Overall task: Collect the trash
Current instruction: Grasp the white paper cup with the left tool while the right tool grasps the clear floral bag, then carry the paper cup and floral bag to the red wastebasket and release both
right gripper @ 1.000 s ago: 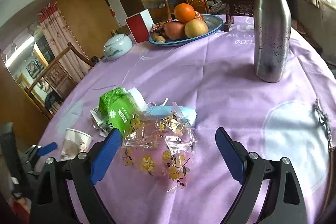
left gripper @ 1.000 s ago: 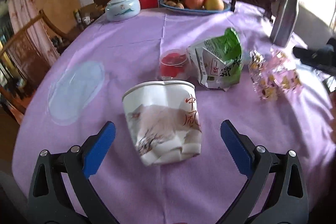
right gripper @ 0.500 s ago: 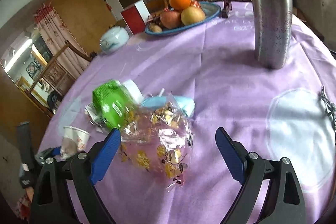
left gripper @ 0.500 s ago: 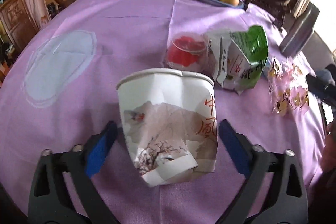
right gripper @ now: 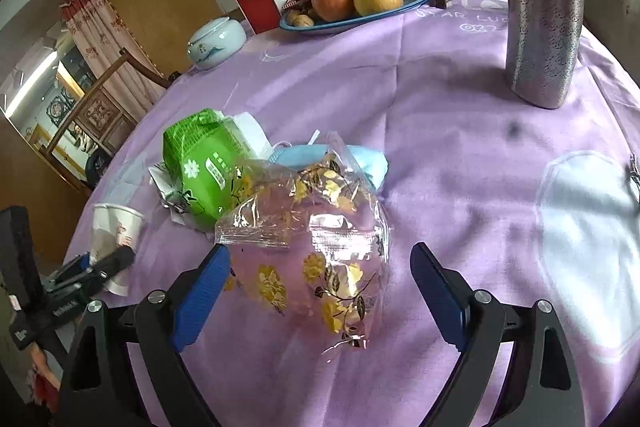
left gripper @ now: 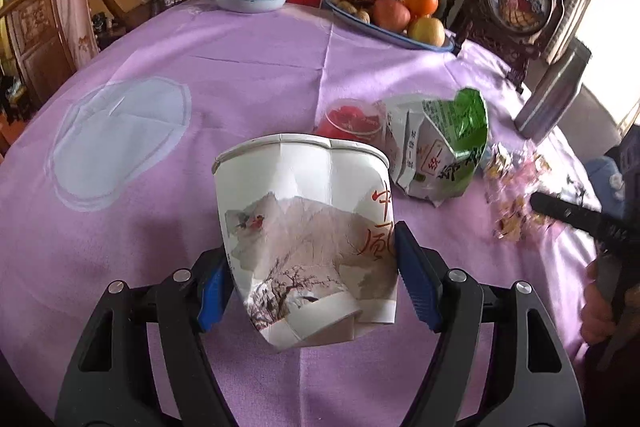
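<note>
Both tongs work the purple tablecloth (left gripper: 260, 67). Left gripper (left gripper: 316, 277) is closing, its blue pads pressed against the crumpled paper cup (left gripper: 308, 227). Right gripper (right gripper: 320, 293) is also closing, still spread around the flowered plastic bag (right gripper: 312, 239), beside a green packet (right gripper: 200, 167).
</note>
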